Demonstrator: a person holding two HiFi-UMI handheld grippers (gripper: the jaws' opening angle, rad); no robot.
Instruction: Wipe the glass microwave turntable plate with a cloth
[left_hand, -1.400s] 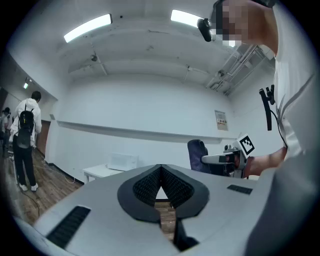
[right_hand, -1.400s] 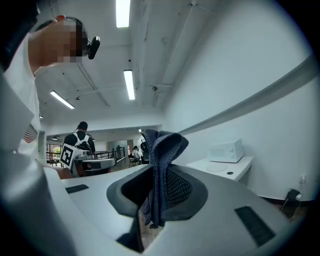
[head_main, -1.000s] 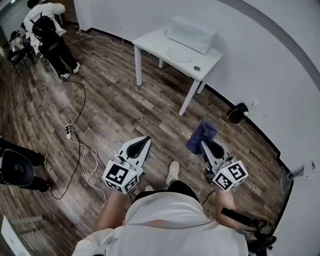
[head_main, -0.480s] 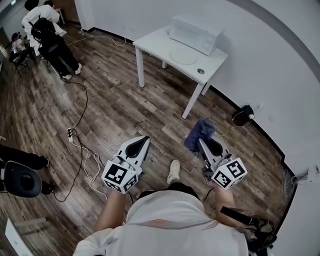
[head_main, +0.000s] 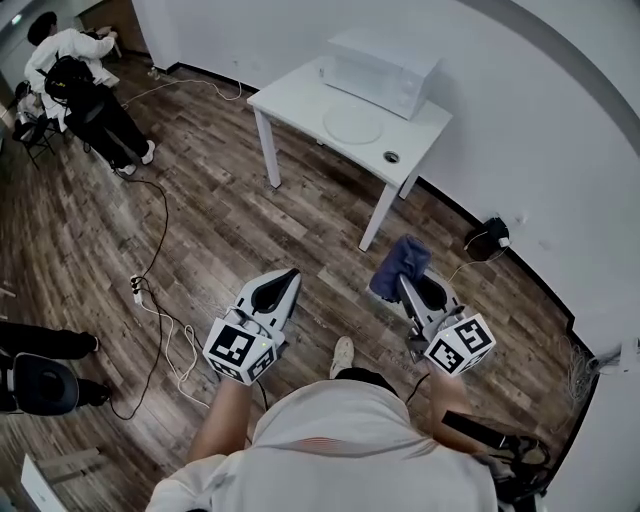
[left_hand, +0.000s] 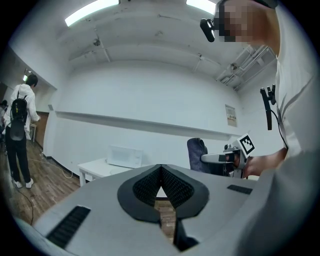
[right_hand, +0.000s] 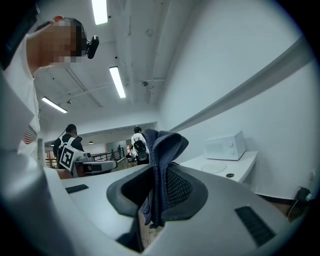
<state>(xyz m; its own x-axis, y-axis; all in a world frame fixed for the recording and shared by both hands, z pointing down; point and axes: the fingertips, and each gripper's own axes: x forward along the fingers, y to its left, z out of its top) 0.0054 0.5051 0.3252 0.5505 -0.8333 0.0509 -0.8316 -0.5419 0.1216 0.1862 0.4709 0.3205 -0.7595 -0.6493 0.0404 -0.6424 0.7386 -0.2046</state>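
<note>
Since approx. 1 s ago the view has turned a little. The table (head_main: 300, 95) looks slightly bigger, and the people (head_main: 75, 75) in the far corner have shifted. Both grippers stay at about the same place in front of the body.

The left gripper (head_main: 284, 283) has its jaws pressed together w/ nothing between. The right gripper (head_main: 407, 287) pinches the blue cloth (head_main: 402, 262), which stands up from the jaws in a folded bunch. The glass plate (head_main: 353, 125) lies flat on the table, just in front of the microwave (head_main: 385, 65) and well apart from both grippers, so wiping is not yet begun.

Risks, in my judgement: the plate seems to lie loose, so a hard push w/ the cloth can slide it toward the table edge. The left gripper probably must steady it. The cloth is held only by a fold & may slip out.

Room: white walls and a wood floor (head_main: 230, 210). Cables (head_main: 160, 300) lie on it at the left, a small trip risk. A small round thing (head_main: 391, 156) sits near the plate.
</note>
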